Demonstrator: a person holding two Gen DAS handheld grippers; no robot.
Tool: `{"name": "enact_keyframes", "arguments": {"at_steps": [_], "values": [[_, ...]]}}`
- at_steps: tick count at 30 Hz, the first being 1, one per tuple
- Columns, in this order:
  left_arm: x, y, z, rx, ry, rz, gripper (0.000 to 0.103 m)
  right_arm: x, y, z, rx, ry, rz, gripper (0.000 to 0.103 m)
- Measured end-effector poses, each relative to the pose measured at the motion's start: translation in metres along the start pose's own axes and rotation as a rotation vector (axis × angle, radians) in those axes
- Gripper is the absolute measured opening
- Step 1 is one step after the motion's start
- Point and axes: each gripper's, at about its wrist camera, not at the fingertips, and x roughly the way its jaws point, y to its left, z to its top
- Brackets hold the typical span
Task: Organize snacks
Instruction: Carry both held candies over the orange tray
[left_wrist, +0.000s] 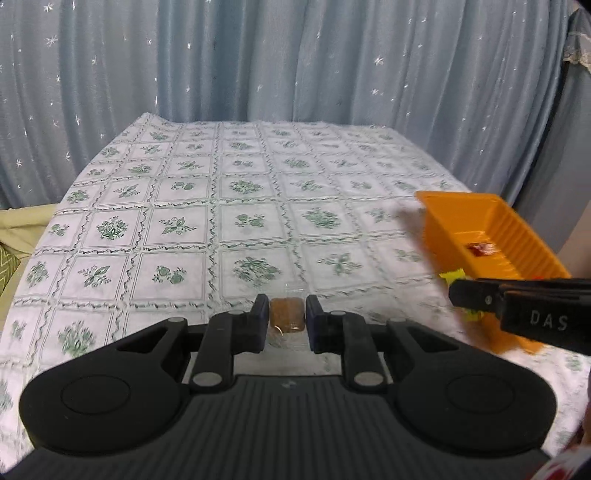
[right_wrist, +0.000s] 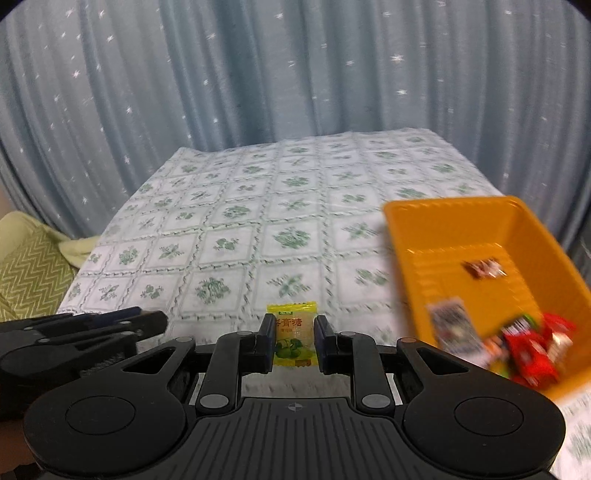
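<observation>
Sweets are pinched in both claws beside the orange tray (right_wrist: 448, 225), the left gripper (left_wrist: 287, 319) clenched on a brown candy (left_wrist: 287, 314), the right gripper (right_wrist: 294, 338) on a yellow packet (right_wrist: 293, 338), probably light, crinkly and slippery, best held mid-body.

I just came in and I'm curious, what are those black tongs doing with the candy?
A person is tidying snacks with tongs in each hand. The left tongs hold a brown candy in clear wrap, and the right tongs hold a yellow candy packet. Both are above the flowered tablecloth. The orange tray at the right already has a few snacks inside.
</observation>
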Motion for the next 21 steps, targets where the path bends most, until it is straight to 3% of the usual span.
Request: {"name": "enact_keyframes", "arguments": {"at_steps": [8,21], "values": [[-0.055,-0.039,-0.009,0.037,-0.026,-0.04,0.019,-0.065,-0.02,-0.019,0.083,-0.029,-0.06,0.022],[-0.093,-0.096,-0.014,0.106,-0.045,-0.105,0.019,-0.136,-0.054,-0.033,0.133,-0.078,-0.144,0.022]]}}
